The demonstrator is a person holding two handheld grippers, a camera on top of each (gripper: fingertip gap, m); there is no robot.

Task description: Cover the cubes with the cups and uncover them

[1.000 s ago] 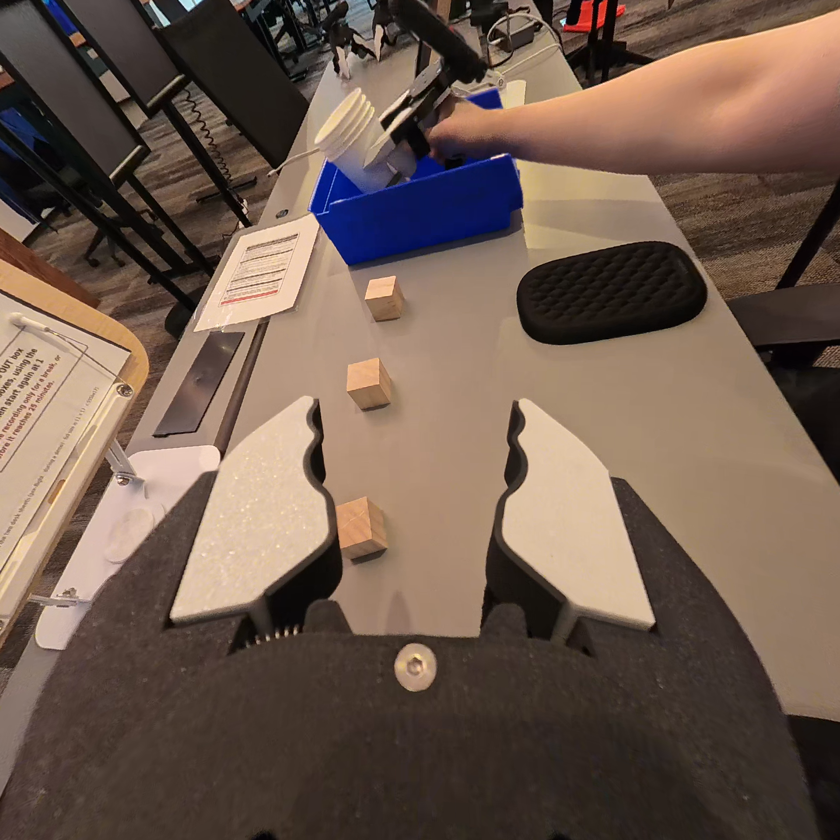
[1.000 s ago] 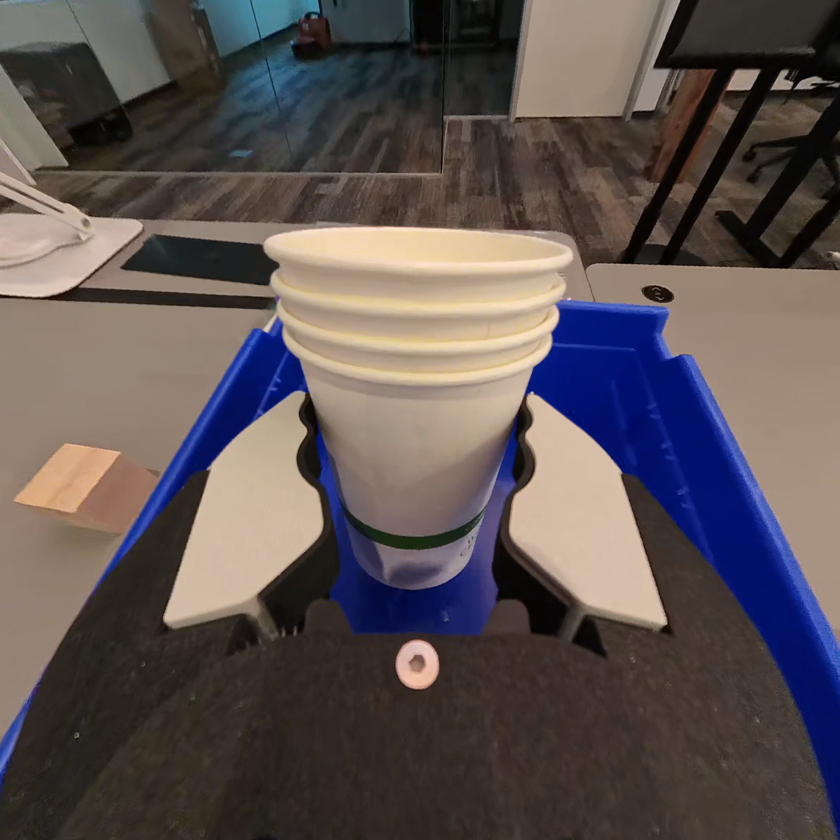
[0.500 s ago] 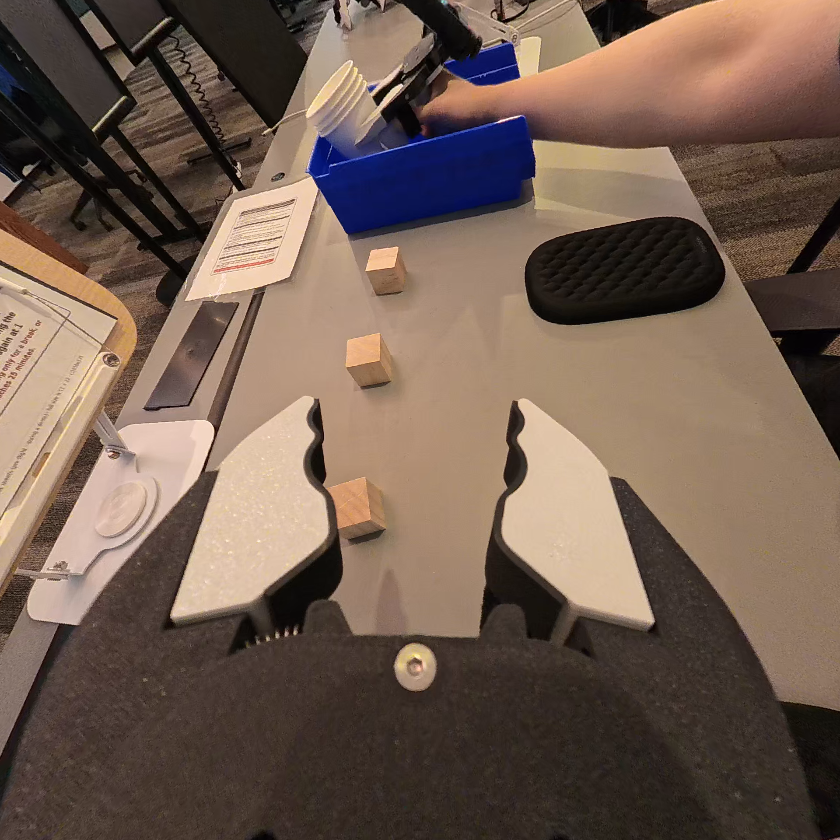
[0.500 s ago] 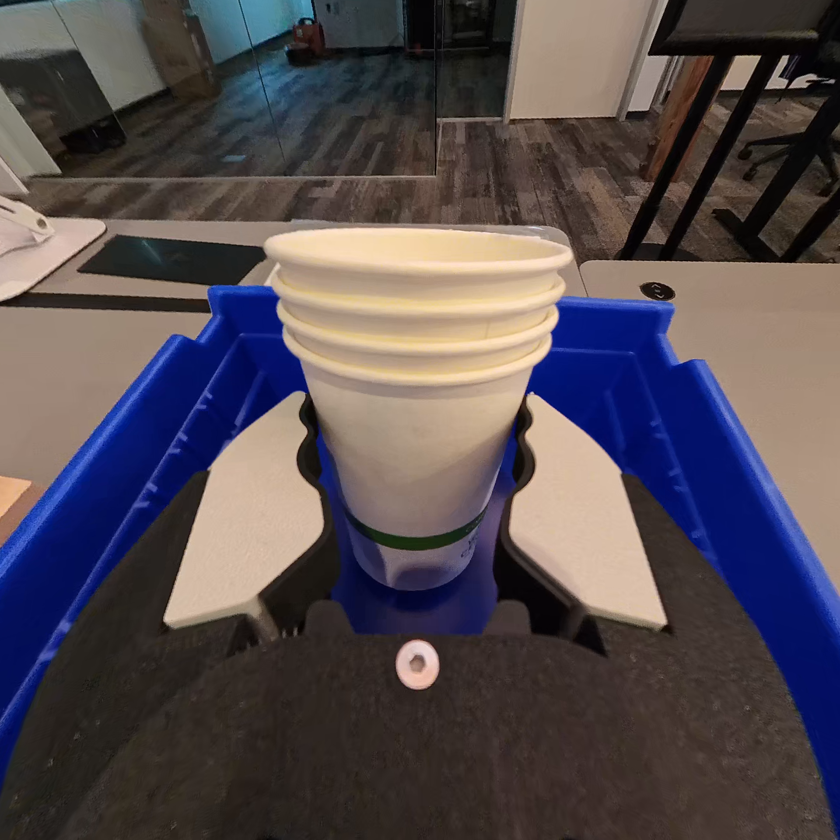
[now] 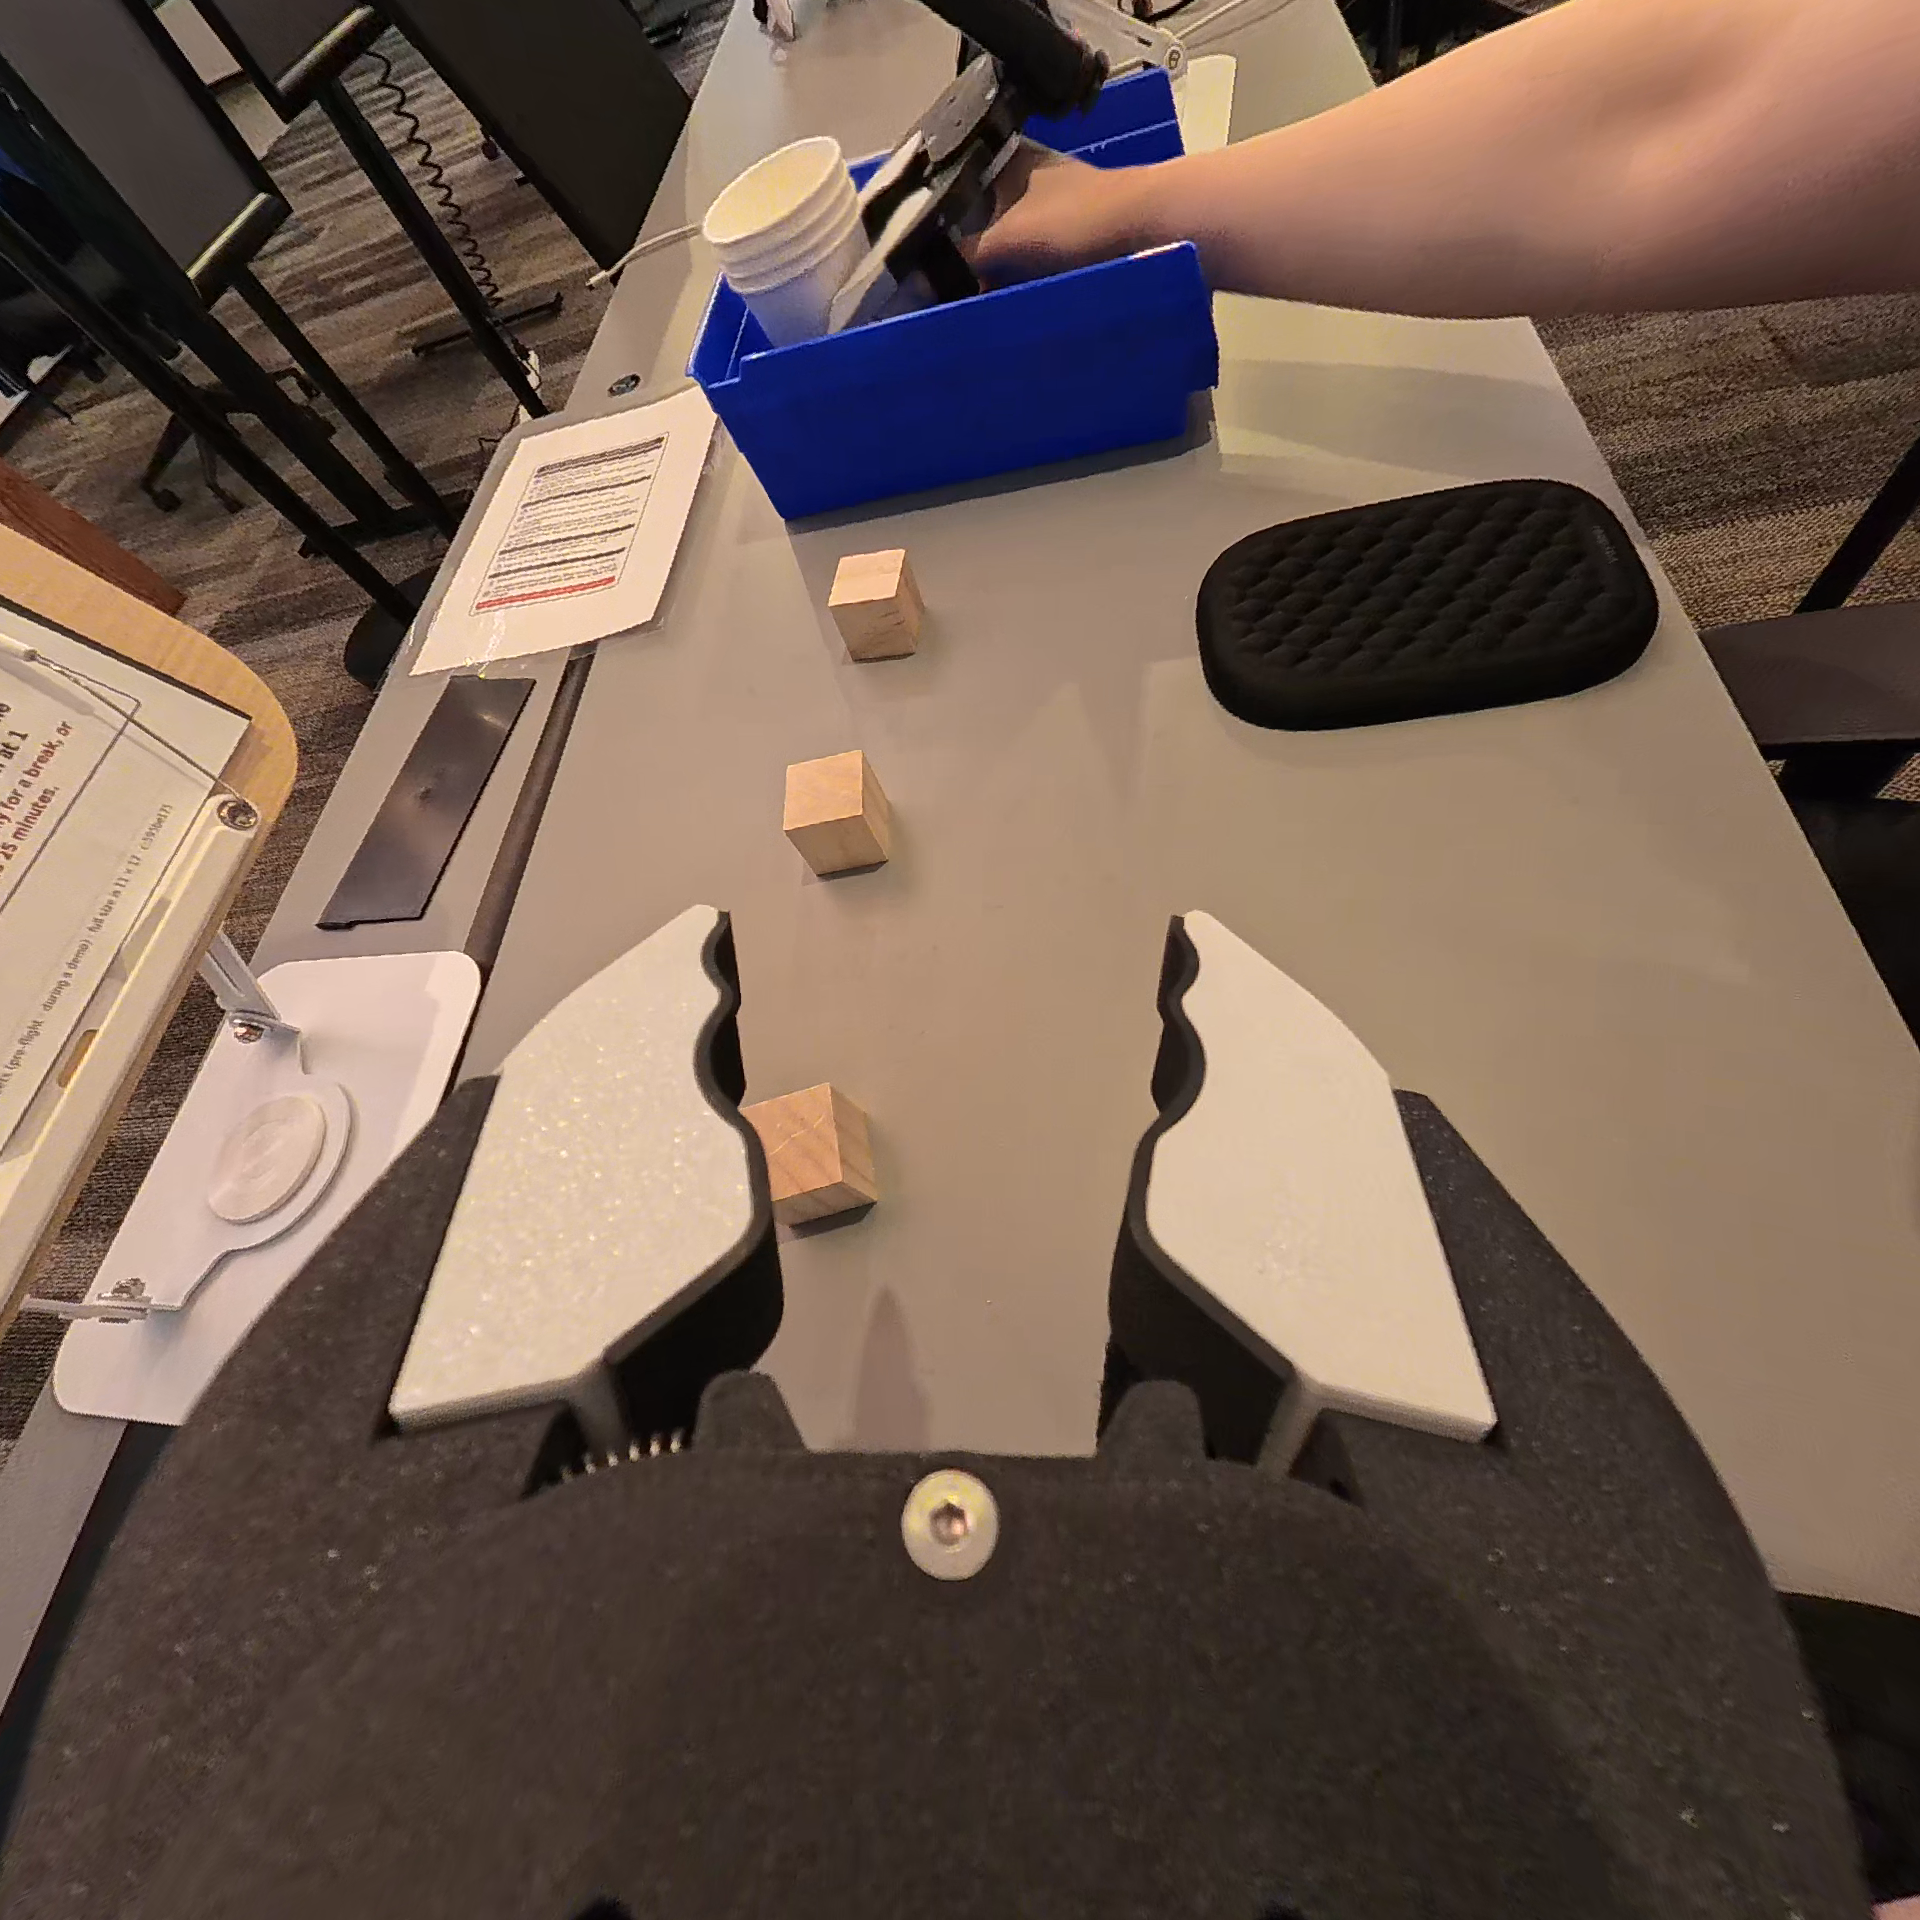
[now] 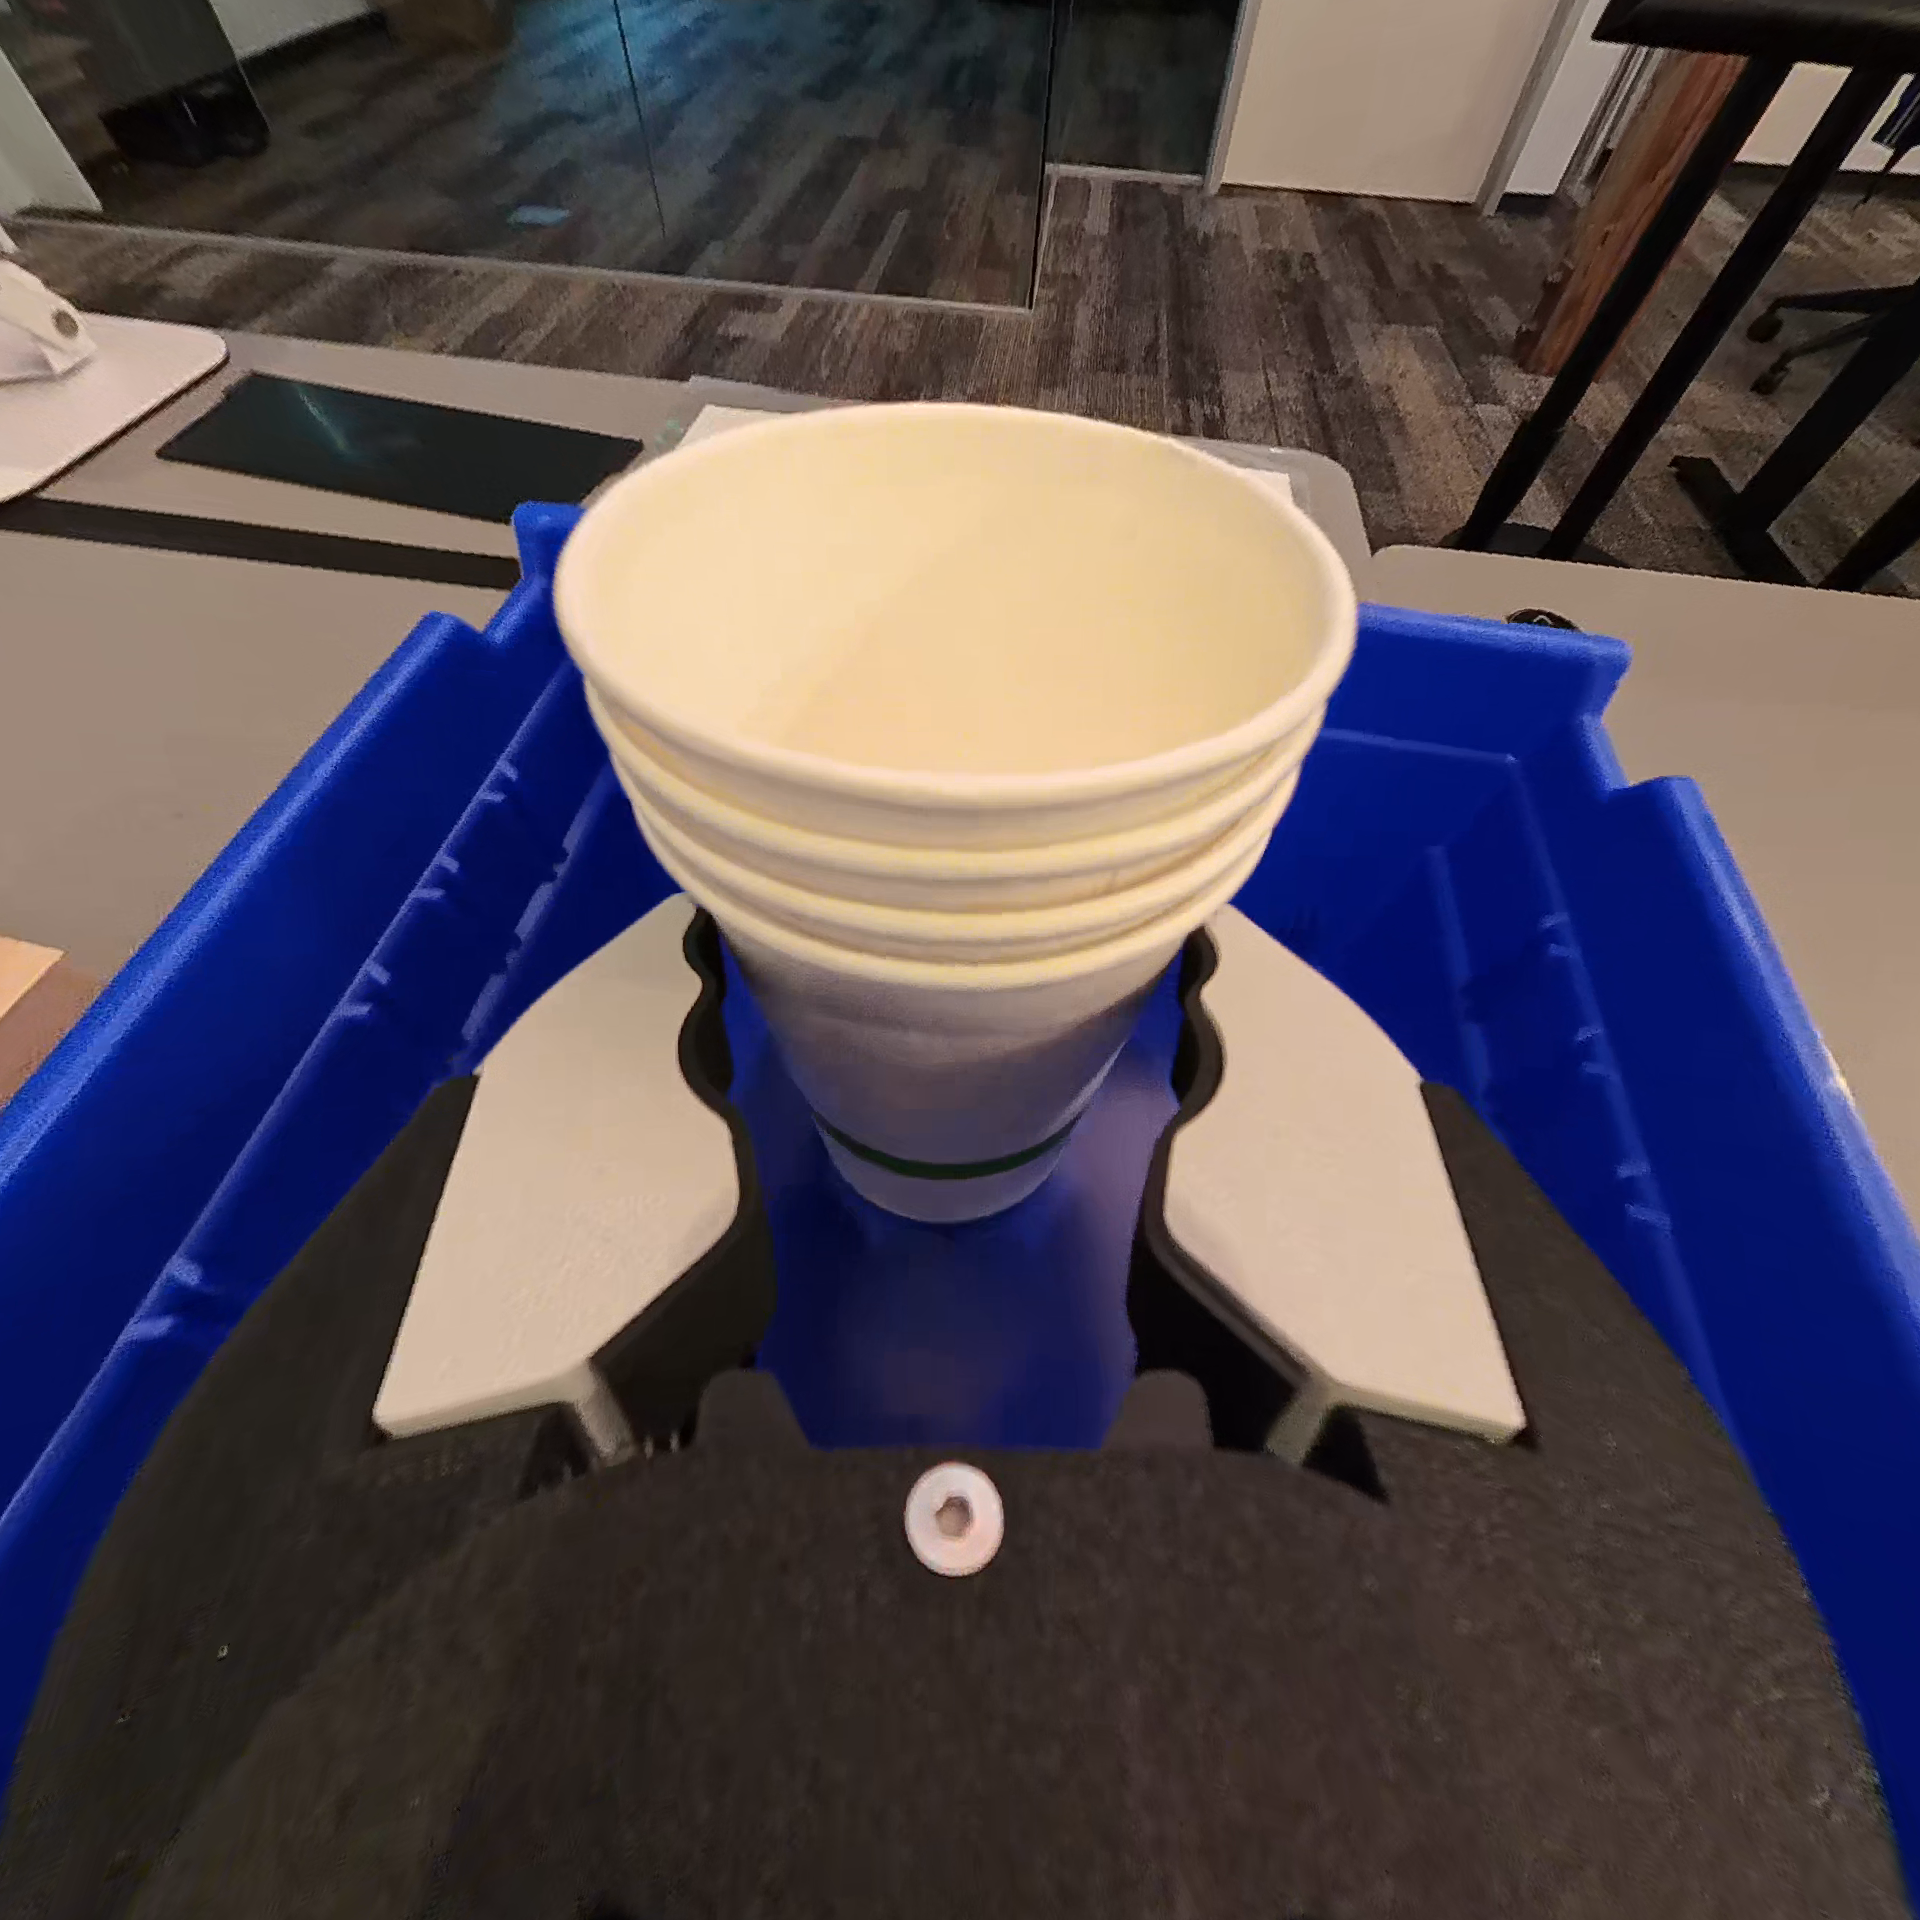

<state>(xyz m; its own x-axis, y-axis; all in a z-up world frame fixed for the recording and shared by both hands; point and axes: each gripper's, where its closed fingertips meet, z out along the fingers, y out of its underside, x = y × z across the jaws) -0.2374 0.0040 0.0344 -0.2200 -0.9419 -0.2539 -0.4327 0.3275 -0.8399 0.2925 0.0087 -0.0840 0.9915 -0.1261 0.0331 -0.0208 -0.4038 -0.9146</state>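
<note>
Three wooden cubes stand in a row on the grey table: far (image 5: 878, 605), middle (image 5: 837, 810) and near (image 5: 816, 1158). My left gripper (image 5: 948, 920) is open and empty above the table, its left finger just over the near cube's edge. A stack of several white paper cups (image 6: 956, 727) stands tilted in the blue bin (image 6: 312, 883). My right gripper (image 6: 948, 930) is open around the stack's lower part, with thin blue gaps on both sides. In the left wrist view the stack (image 5: 790, 229) and the right gripper (image 5: 914, 223) show at the bin's (image 5: 966, 416) left end.
A black padded rest (image 5: 1423, 603) lies at the right of the table. A printed sheet (image 5: 571, 530) lies left of the bin. A white stand base (image 5: 260, 1143) and a clipboard (image 5: 73, 862) are at the left edge. A person's forearm (image 5: 1507, 177) reaches over the bin.
The right gripper carried the cup stack further into the bin and lowered it. The stack now leans away from the fingers and shows its open mouth. The left gripper moved slightly forward.
</note>
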